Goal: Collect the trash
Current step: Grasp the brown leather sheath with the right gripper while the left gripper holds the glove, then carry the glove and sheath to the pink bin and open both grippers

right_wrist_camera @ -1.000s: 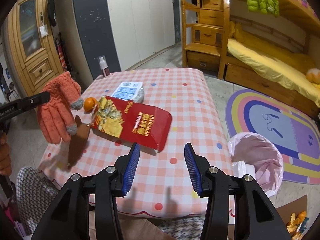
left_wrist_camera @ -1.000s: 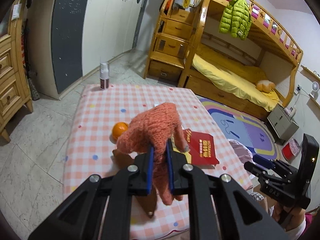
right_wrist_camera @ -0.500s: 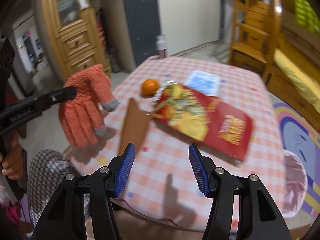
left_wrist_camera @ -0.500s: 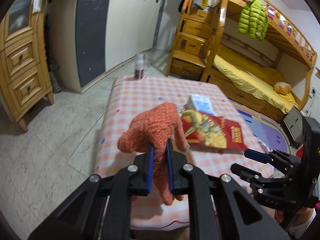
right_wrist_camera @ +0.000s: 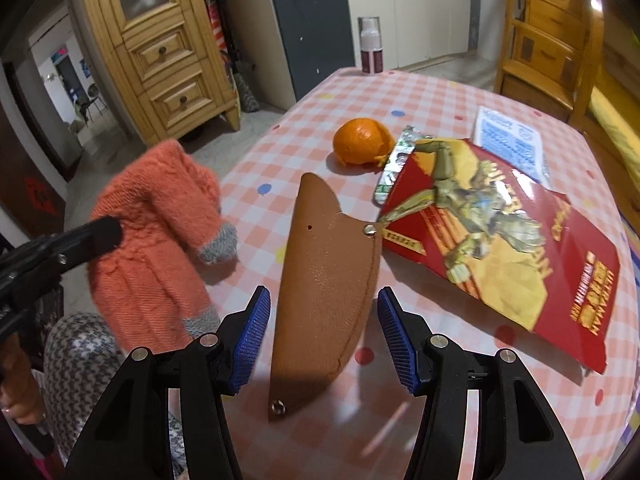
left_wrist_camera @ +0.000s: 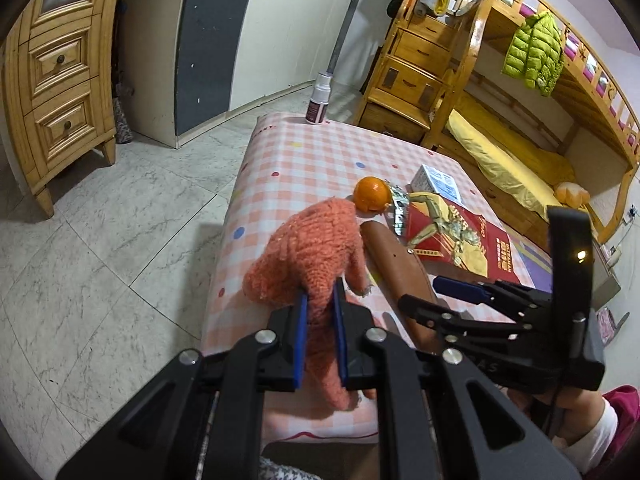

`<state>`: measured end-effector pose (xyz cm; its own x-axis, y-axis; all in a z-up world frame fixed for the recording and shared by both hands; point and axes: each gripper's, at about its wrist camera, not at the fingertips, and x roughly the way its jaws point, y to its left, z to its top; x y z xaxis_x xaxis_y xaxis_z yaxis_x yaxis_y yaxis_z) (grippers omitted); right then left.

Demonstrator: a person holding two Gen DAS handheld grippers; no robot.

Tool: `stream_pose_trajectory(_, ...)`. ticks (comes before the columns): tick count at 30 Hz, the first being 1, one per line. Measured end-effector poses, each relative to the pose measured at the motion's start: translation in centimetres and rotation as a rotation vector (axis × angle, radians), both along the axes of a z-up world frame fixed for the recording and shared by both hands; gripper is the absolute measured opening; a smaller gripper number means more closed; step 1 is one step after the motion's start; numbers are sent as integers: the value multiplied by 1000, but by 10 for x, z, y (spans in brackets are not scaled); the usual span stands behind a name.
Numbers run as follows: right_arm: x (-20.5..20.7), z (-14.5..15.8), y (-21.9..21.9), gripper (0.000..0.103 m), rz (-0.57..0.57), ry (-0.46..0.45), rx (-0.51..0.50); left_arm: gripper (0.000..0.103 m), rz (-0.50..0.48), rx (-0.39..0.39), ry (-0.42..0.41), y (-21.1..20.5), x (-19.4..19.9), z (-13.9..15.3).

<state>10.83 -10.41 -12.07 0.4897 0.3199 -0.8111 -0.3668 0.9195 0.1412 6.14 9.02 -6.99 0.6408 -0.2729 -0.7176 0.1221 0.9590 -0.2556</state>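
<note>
My left gripper (left_wrist_camera: 320, 300) is shut on an orange knit glove (left_wrist_camera: 312, 248), which hangs just over the near left corner of the pink checked table (left_wrist_camera: 300, 160). The glove (right_wrist_camera: 152, 232) also shows at the left of the right wrist view. My right gripper (right_wrist_camera: 323, 300) is open, its blue pads on either side of a brown leather sheath (right_wrist_camera: 324, 264) lying flat on the table, not pressing on it. Beyond the sheath lie an orange (right_wrist_camera: 362, 142), a torn red snack bag (right_wrist_camera: 500, 240) and a white tissue pack (right_wrist_camera: 508, 136).
A spray bottle (right_wrist_camera: 371, 48) stands at the table's far edge. A wooden drawer cabinet (left_wrist_camera: 60, 80) stands left across the tiled floor, and a wooden bunk bed (left_wrist_camera: 520, 140) is on the right. A person's houndstooth-clad lap (right_wrist_camera: 76, 344) is at the near table edge.
The right gripper swung left from the red bag to straddle the brown sheath, and its jaws widened a little. The left gripper sank toward the table's near corner, still holding the glove.
</note>
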Motion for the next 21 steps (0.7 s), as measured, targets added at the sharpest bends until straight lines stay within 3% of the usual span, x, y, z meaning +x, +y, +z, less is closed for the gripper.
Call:
stream_pose_trajectory(5,2,-2,8,58,10,-33,-50,10,17,-10,3,4,-1,0)
stream_pose_trajectory(8,-1,-3,14,51,14,-65,-113,10,18,-10,4,3,-1,0)
stream_pose_trajectory(11,-7,3,8,50,10,-61,-83,10,17,-7,3,3,-1,1)
stream_pose_trajectory(18,-54,69,-27,50,6,-194,26,10,-28,5,-44,-13,-11,22)
stream_pose_trajectory(21,-64,82,-51,50,-42,-209,53,10,-73,6,-67,-29,-17,32)
